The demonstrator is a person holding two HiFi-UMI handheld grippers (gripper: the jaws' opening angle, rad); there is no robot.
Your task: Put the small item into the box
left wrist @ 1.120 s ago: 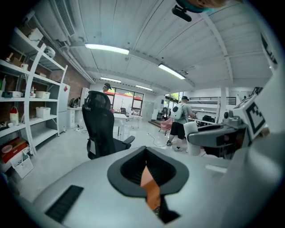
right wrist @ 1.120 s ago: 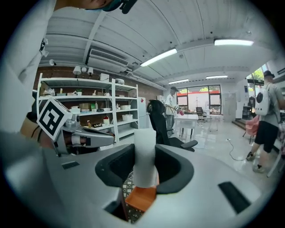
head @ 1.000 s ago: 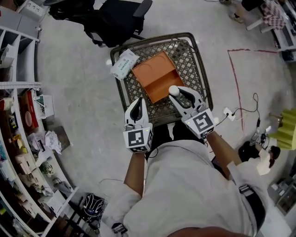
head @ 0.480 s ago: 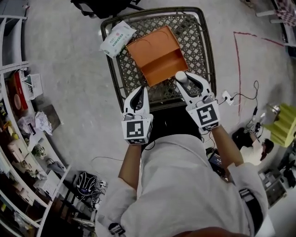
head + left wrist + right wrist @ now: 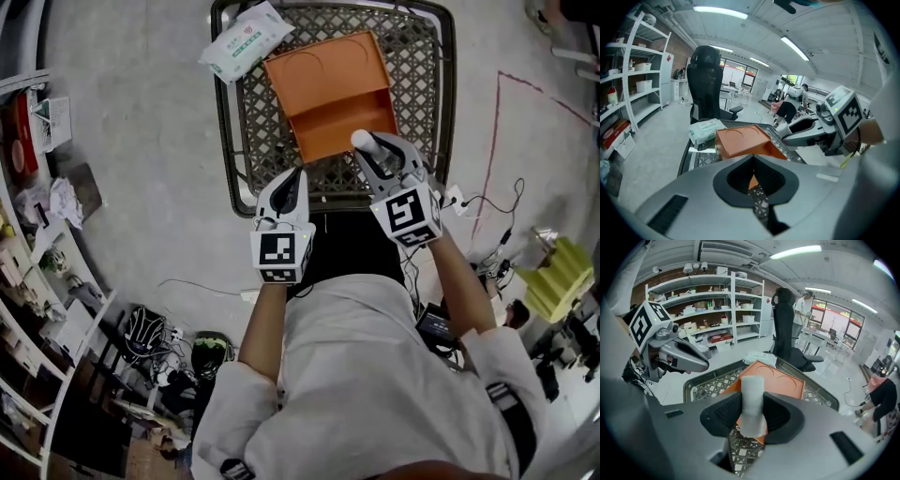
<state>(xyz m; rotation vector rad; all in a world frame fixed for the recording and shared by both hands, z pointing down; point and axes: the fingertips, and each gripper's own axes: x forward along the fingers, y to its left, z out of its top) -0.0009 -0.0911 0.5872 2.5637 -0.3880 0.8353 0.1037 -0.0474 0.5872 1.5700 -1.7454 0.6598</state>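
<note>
With its fingers, the right gripper (image 5: 751, 414) holds a small white roll (image 5: 751, 392) upright, over the near part of the open orange box (image 5: 323, 80). The box lies in a wire basket (image 5: 427, 84). The left gripper (image 5: 292, 183), with fingers together and empty, is over the basket's near rim.

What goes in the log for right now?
right gripper: jaws shut on small white item | by orange box near edge | left gripper: shut, empty

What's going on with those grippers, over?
Right gripper shut on small white item, over near edge of orange box. Left gripper shut, empty. Nothing blocking.
</note>
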